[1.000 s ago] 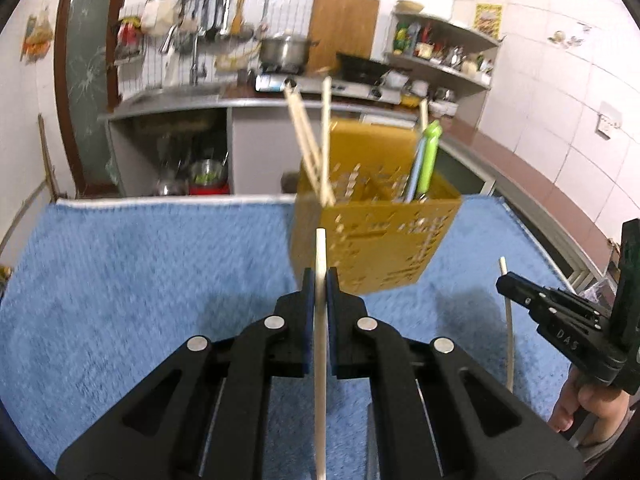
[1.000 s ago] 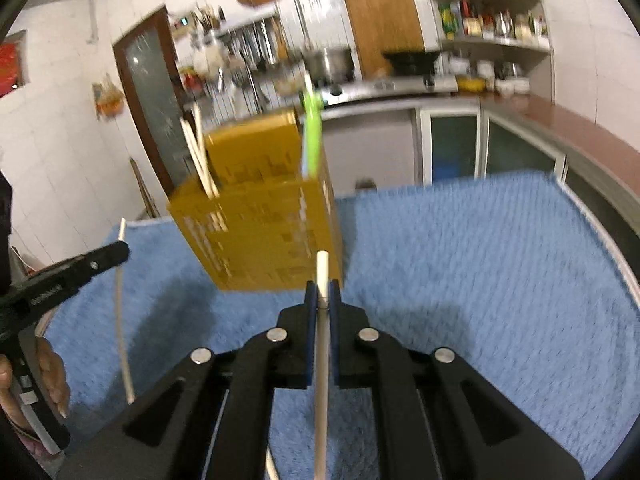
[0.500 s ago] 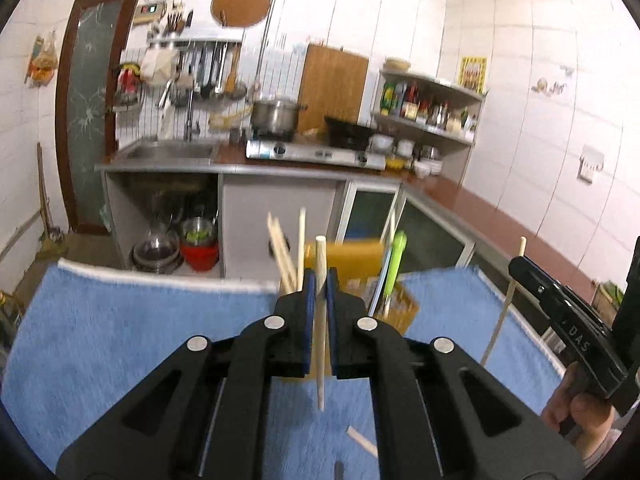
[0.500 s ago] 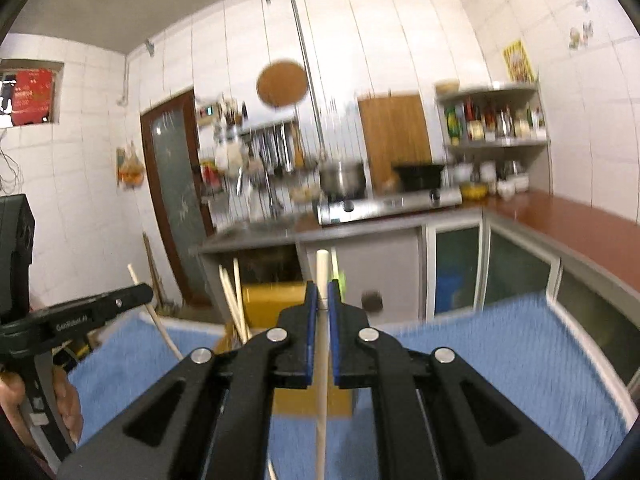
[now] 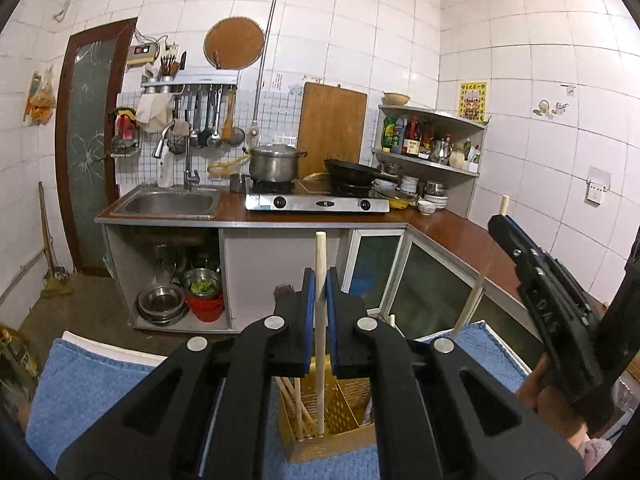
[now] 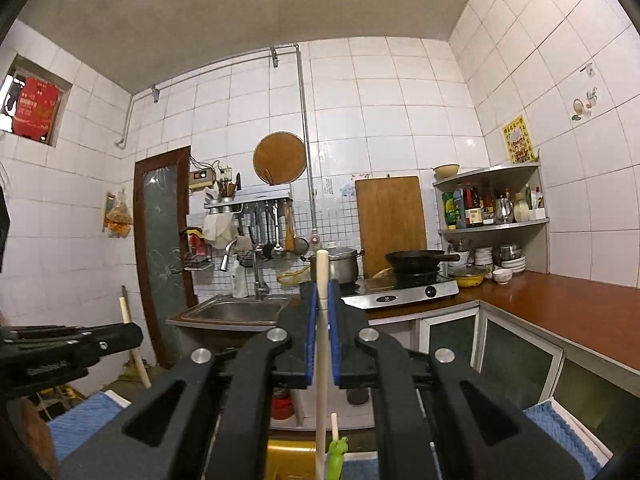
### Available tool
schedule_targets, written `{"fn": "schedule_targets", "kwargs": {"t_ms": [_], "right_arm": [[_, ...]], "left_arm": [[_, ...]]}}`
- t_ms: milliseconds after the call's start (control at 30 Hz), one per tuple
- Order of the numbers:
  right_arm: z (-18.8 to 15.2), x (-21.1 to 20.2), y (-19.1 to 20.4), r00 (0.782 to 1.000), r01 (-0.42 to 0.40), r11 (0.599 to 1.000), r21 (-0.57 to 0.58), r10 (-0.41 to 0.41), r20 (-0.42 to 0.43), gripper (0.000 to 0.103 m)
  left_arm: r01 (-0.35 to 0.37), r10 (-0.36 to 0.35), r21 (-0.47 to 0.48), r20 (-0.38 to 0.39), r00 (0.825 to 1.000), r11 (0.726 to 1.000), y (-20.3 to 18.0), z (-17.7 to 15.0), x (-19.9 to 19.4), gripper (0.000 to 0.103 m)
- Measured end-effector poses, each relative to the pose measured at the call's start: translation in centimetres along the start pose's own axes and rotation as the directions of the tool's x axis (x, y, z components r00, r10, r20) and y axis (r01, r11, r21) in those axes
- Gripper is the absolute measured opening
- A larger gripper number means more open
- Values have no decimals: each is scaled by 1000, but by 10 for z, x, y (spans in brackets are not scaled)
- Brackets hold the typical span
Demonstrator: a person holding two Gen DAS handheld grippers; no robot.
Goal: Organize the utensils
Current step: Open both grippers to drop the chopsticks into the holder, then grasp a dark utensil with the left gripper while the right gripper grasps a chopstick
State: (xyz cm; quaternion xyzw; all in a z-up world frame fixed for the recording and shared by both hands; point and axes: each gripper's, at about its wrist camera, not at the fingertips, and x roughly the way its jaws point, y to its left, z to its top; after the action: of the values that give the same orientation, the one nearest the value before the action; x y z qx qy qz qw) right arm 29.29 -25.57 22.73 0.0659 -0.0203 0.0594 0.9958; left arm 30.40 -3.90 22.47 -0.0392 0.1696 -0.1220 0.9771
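Note:
My left gripper (image 5: 319, 284) is shut on a pale wooden chopstick (image 5: 320, 320) held upright. Its lower end reaches into the yellow perforated utensil holder (image 5: 336, 420) below, where several chopsticks stand. My right gripper (image 6: 323, 296) is shut on a second chopstick (image 6: 321, 360), also upright, above the holder (image 6: 292, 460), beside a green frog-topped utensil (image 6: 337, 456). The right gripper shows in the left wrist view (image 5: 552, 308) at the right, and the left gripper shows in the right wrist view (image 6: 72, 348) at the left.
A blue towel (image 5: 92, 384) covers the table under the holder. Beyond it stand a kitchen counter with a sink (image 5: 168, 204), a gas stove (image 5: 316, 200) with a pot and pan, and a corner shelf (image 5: 432, 152) of bottles.
Both grippers have risen and tilted up with their chopsticks. The holder has dropped from the middle of each view to the bottom edge, and the left chopstick's lower end is now inside it.

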Motion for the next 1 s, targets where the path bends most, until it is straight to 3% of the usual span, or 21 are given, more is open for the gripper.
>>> {"fn": "schedule_targets", "kwargs": {"t_ms": [233,467,500,567,600,633,667,733,833,1000], "right_arm": [[-56,22,-4,996,-19,1000,-14,18,-90,6],[-107,29,-15,971,-46,999,-11,42,-235,6],[-111,28,-15,966,-49,999,-12,45,-254,7],[-118,23,-16,954,-56,998,-5,52,-295,7],[-119,21,-17,952,-54,998,-7,50,-303,7],[-120,15,-17,948,-53,999,-10,47,-315,8],[-121,11,-18,945,-52,999,-10,46,-325,10],[-122,0,-20,936,-46,999,-2,43,-349,41],[-125,-25,-24,929,-29,1000,-11,23,-370,45],[-142,-62,-27,882,-16,1000,-16,7,-471,53]], "left_arm": [[-31,32,15,-99,995,999,11,-41,48,4],[-36,32,-18,-191,981,999,27,-86,68,5],[-39,35,-14,-203,979,999,28,-91,69,9],[-45,42,-7,-214,976,999,29,-100,65,35],[-47,45,-8,-212,976,999,31,-103,61,54],[-49,46,-10,-207,977,999,31,-106,57,64],[-53,50,-11,-203,978,999,31,-109,52,66],[-61,57,-8,-217,974,998,33,-117,41,73],[-64,58,-13,-247,967,998,36,-129,29,76],[-84,72,-30,-298,952,996,40,-159,1,88]]}}
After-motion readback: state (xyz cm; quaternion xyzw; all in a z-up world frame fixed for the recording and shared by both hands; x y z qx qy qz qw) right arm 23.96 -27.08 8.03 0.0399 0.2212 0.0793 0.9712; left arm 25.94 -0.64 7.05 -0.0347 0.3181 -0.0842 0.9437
